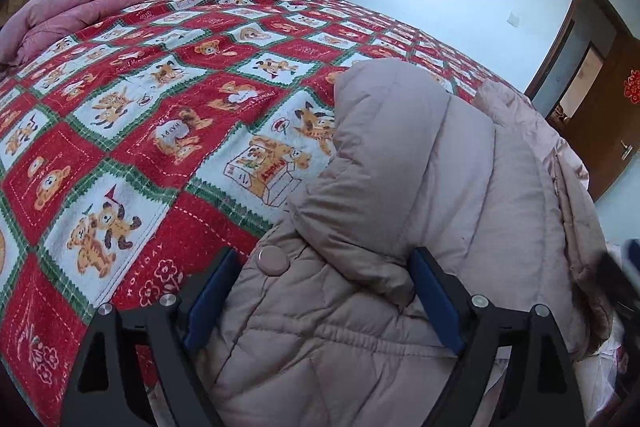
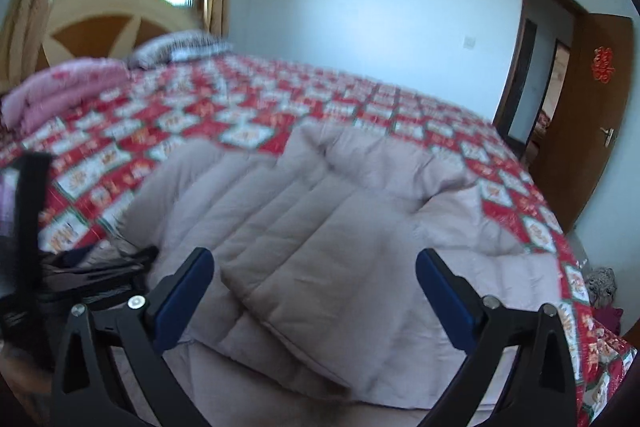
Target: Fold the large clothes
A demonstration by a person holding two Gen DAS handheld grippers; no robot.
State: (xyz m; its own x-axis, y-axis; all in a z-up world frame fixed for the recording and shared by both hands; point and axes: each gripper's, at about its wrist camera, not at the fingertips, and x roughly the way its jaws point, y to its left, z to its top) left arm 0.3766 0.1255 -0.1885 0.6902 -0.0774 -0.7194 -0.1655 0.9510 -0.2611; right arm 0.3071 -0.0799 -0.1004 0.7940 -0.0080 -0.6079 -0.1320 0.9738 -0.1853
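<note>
A bedroom with pale walls holds a bed (image 1: pixel 168 115) under a red-and-white teddy-bear quilt. A beige puffer coat (image 1: pixel 400 187) lies bunched along the bed's near edge. The left gripper (image 1: pixel 326 291) stands spread wide, coat fabric between its fingers, unpinched. The right gripper (image 2: pixel 314 291) hangs open above the coat.

Left gripper (image 1: pixel 324 295): pointing downward; jaws standing wide, blue pads (image 1: pixel 210 297) pressing on nothing
Right gripper (image 2: pixel 316 297): tilting downward; jaws standing apart, nothing gripped between the fingers (image 2: pixel 442 301)
</note>
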